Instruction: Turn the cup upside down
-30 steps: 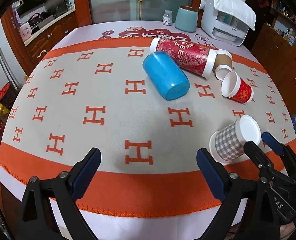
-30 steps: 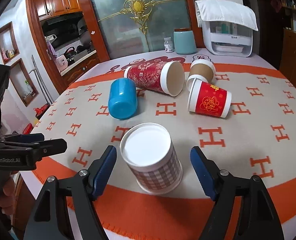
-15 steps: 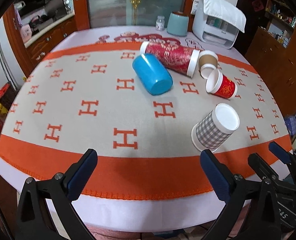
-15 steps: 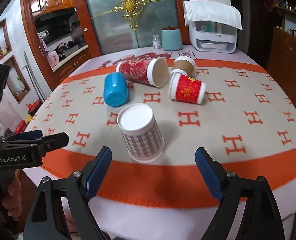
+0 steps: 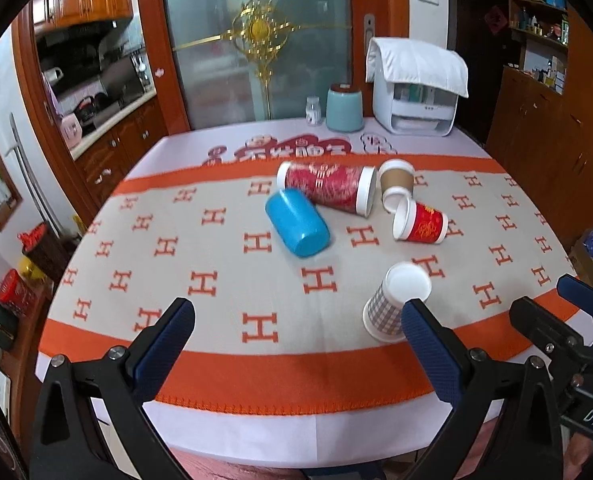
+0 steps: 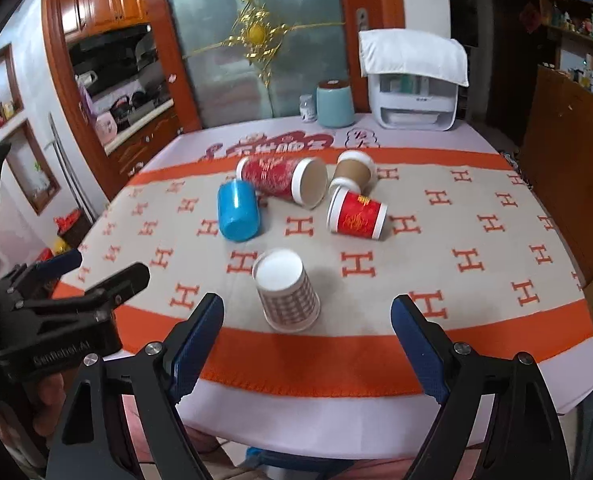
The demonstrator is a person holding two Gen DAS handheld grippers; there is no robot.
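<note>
A grey checked paper cup (image 6: pixel 287 294) stands upside down on the tablecloth near the table's front edge, white base up; it also shows in the left wrist view (image 5: pixel 394 302). My right gripper (image 6: pixel 306 340) is open and empty, held back from the cup over the table edge. My left gripper (image 5: pixel 296 344) is open and empty, left of the cup and back over the table edge. The right gripper shows at the right edge of the left wrist view (image 5: pixel 568 320).
Lying on their sides at mid-table are a blue cup (image 6: pixel 237 211), a tall red cup (image 6: pixel 282 178), a small red cup (image 6: pixel 356 216) and a brown cup (image 6: pixel 352 170). At the back stand a teal jar (image 6: pixel 334 104), a small bottle (image 6: pixel 307 108) and a white appliance (image 6: pixel 412 88).
Both grippers have pulled back and up from the table, open and empty. The checked cup stays upside down where it was and now sits farther from both.
</note>
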